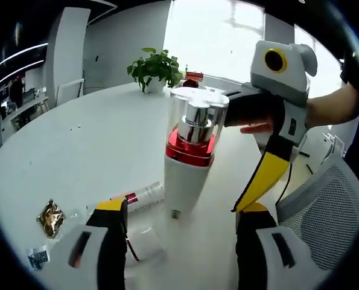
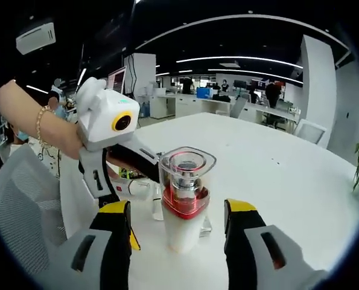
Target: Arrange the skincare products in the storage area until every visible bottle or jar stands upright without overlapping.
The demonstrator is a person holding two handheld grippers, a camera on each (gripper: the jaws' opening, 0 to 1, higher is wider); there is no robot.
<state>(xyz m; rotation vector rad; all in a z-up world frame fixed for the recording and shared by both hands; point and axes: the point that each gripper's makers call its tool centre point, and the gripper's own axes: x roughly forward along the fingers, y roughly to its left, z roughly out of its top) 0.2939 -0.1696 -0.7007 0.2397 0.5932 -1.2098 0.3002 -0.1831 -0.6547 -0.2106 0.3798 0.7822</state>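
Note:
A white bottle [image 1: 188, 172] with a red band and a clear cap stands upright on the white table [image 1: 88, 145]. It rises ahead of my left gripper [image 1: 182, 214], which is open, its jaws wide to either side. My right gripper [image 2: 179, 211] is open too, and the same bottle [image 2: 182, 202] stands between its jaws without touching them. One yellow and black finger [image 1: 265, 175] of the right gripper hangs just right of the bottle. A thin white tube [image 1: 144, 194] with a red label lies flat at the bottle's left foot.
A gold foil sachet [image 1: 50, 217] and a small printed packet [image 1: 39, 258] lie near the left jaw. A potted plant [image 1: 155, 69] stands at the table's far side, a red item [image 1: 193, 77] beside it. A mesh chair [image 1: 327, 208] sits close at the right.

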